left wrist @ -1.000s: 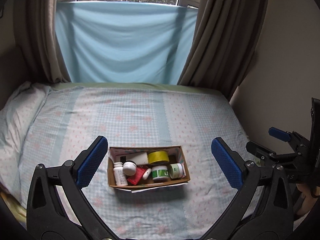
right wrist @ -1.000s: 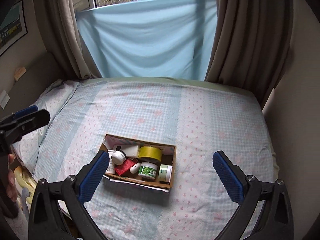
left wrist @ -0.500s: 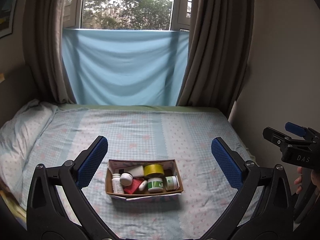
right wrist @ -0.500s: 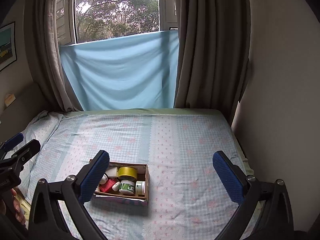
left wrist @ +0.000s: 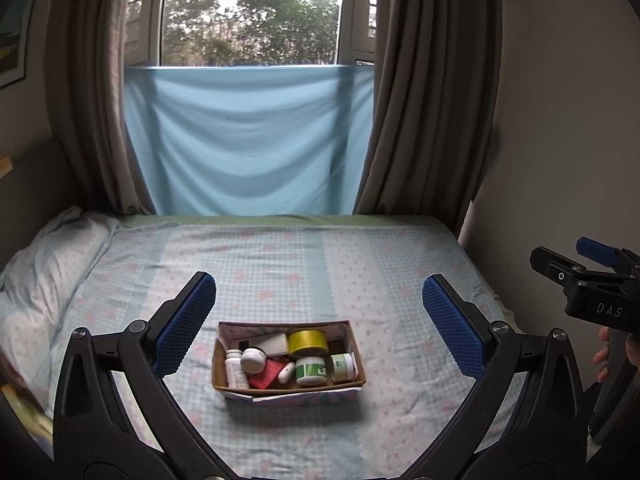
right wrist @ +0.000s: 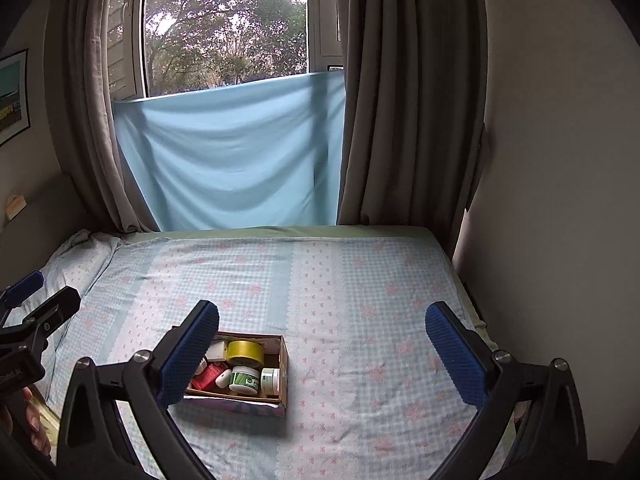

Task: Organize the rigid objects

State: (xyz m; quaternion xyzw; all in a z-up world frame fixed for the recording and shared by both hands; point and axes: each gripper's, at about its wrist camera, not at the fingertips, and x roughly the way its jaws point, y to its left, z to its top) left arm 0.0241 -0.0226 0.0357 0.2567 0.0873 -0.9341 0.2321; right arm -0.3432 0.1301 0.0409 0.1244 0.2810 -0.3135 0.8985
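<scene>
A cardboard box (left wrist: 357, 360) sits on the bed near its front edge; it also shows in the right wrist view (right wrist: 283, 364). It holds a yellow tape roll (left wrist: 308, 341), a white pill bottle (left wrist: 235, 370), a white jar (left wrist: 253, 358), a red packet (left wrist: 266, 374), a green-labelled jar (left wrist: 310, 371) and other small containers. My left gripper (left wrist: 320, 326) is open and empty, held back from the box. My right gripper (right wrist: 322, 354) is open and empty, right of the box.
The bed (left wrist: 280, 264) has a checked blue sheet and a pillow (left wrist: 44, 268) at the left. A wall (left wrist: 560, 120) runs along the right side. Curtains (left wrist: 420, 100) and a blue cloth (left wrist: 248, 140) cover the window behind.
Both grippers have pulled back and tilted up from the box, so it looks smaller and lower and more of the window shows. The box's contents are unchanged.
</scene>
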